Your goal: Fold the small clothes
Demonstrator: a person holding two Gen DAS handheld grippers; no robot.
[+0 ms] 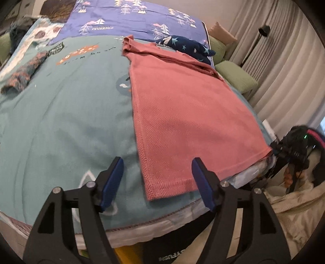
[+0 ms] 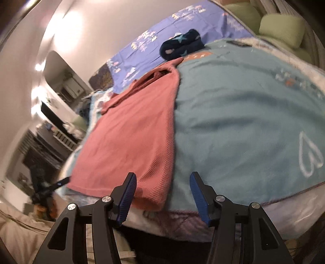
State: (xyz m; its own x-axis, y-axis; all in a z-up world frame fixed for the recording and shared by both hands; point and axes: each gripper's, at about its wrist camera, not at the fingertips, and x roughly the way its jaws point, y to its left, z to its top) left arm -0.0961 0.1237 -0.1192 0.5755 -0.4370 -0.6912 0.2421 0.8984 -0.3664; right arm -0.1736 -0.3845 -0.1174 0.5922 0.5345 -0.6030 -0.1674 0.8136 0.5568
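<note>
While lying flat on the teal blanket [image 1: 61, 113], near its front edge and running away toward the purple tree-print sheet [image 1: 130, 18], looks already folded lengthwise into a long strip, this pink knit shirt [image 1: 182, 113]. Soft and light by the look of it, textured weave, no stiffness at all, so likely to sag and drape the moment a corner lifts, though grippy enough not to slide off rubber pads. Best taken at the hem, judging from here: one near corner of the shirt for each tool, pinching both layers together so the fold does not open. Salmon pink all over, fine waffle texture, straight hem at the front edge of the blanket, collar and a bunched sleeve at the far end of the shirt. Left gripper [image 1: 158, 178] spread wide, nothing between the blue pads, poised over the shirt's near left corner. Right gripper [image 2: 162, 190] likewise parted and empty, hovering at the shirt's other hem corner, by the blanket's front edge. Beyond the shirt's collar, a navy star-print garment [image 1: 186, 47] bundled up; well off to the shirt's left, a mottled dark garment [image 1: 24, 73] on the blanket. Next, probably a pinch at both hem corners and a carry toward the collar.
</note>
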